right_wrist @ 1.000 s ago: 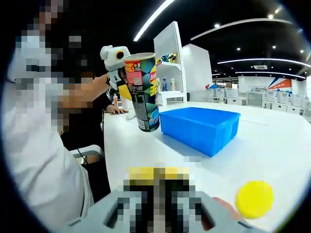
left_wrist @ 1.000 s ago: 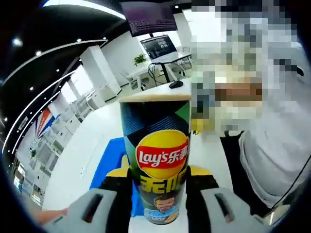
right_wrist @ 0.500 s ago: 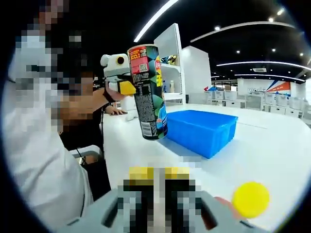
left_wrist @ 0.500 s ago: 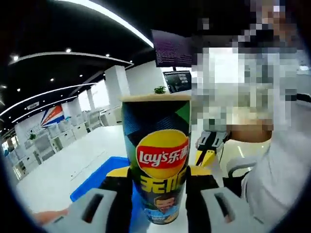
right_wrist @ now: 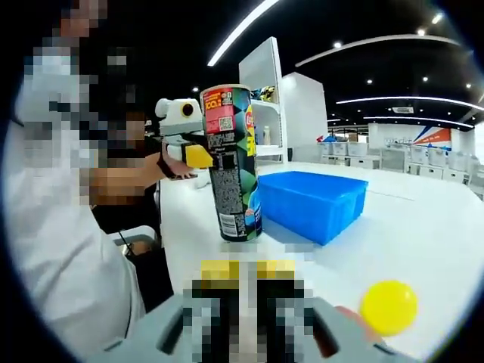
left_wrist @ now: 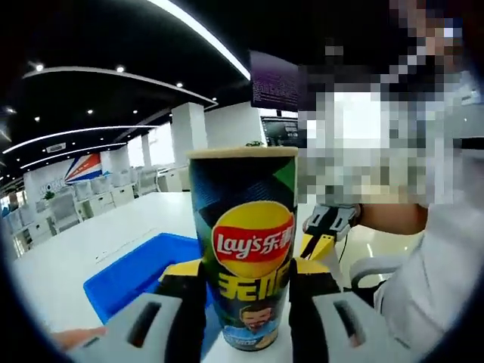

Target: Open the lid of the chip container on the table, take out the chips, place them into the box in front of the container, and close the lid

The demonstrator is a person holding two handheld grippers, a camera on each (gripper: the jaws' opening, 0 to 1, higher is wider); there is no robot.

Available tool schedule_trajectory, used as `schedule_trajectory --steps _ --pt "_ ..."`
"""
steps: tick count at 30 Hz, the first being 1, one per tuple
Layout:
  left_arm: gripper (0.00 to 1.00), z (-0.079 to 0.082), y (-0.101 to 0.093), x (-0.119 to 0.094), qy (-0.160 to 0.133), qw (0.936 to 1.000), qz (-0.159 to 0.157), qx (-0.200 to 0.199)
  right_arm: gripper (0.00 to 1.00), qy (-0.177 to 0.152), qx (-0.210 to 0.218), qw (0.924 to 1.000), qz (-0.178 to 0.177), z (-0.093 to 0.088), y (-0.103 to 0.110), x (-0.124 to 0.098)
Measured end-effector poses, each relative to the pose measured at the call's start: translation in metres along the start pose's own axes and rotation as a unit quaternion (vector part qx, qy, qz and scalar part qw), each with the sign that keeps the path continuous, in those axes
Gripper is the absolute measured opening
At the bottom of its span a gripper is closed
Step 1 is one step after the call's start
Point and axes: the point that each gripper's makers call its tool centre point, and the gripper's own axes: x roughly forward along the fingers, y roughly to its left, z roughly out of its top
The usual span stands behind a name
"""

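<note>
The Lay's chip can [left_wrist: 243, 249] stands upright with its top open, and my left gripper [left_wrist: 246, 276] is shut on its lower half. In the right gripper view the can [right_wrist: 233, 162] sits at or just above the white table, right beside the near corner of the blue box [right_wrist: 311, 200], with the left gripper [right_wrist: 187, 144] clamped on it from the left. The yellow lid [right_wrist: 388, 306] lies flat on the table to the right of my right gripper [right_wrist: 247, 271], whose yellow tips stand nearly together with nothing between them.
The blue box [left_wrist: 132, 271] lies behind and left of the can. A person in a white top [right_wrist: 60, 249] sits close on the left of the white table [right_wrist: 423, 242]. The other gripper [left_wrist: 324, 231] hangs to the can's right.
The left gripper has carried the can from a raised, tilted pose down to upright beside the box. The left view has swung round. The right gripper and lid stay put.
</note>
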Motion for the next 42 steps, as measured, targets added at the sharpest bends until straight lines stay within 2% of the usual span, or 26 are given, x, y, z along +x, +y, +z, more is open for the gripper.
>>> schedule_trajectory --steps 2,5,7,18,22,36,38,42 --pt "0.42 -0.003 0.002 0.0 -0.003 1.0 0.005 -0.003 0.08 0.001 0.0 1.0 -0.002 -0.001 -0.001 -0.001" --pt "0.42 -0.008 0.0 0.001 -0.006 0.9996 -0.008 -0.027 0.08 0.001 0.003 1.0 -0.003 -0.002 -0.001 -0.001" --pt "0.42 -0.012 0.0 0.004 -0.008 0.9996 -0.005 -0.026 0.08 0.002 0.003 1.0 -0.004 -0.003 -0.002 -0.001" --pt "0.43 -0.007 -0.008 0.005 -0.045 0.9982 -0.022 -0.033 0.09 0.009 0.011 0.9998 -0.014 -0.01 -0.004 -0.009" --pt "0.43 -0.007 -0.008 0.004 -0.066 0.9966 -0.025 -0.041 0.1 0.005 0.016 0.9996 -0.022 -0.009 -0.008 -0.01" --pt "0.44 -0.003 -0.011 0.006 -0.088 0.9949 -0.027 -0.042 0.13 -0.006 0.019 0.9994 -0.029 -0.008 -0.01 -0.014" --pt "0.45 -0.002 -0.012 0.006 -0.094 0.9942 -0.035 -0.037 0.15 -0.007 0.015 0.9994 -0.03 -0.007 -0.009 -0.015" --pt "0.45 -0.003 -0.009 0.003 -0.101 0.9928 -0.046 -0.044 0.19 -0.028 0.012 0.9987 -0.04 0.001 -0.013 -0.02"
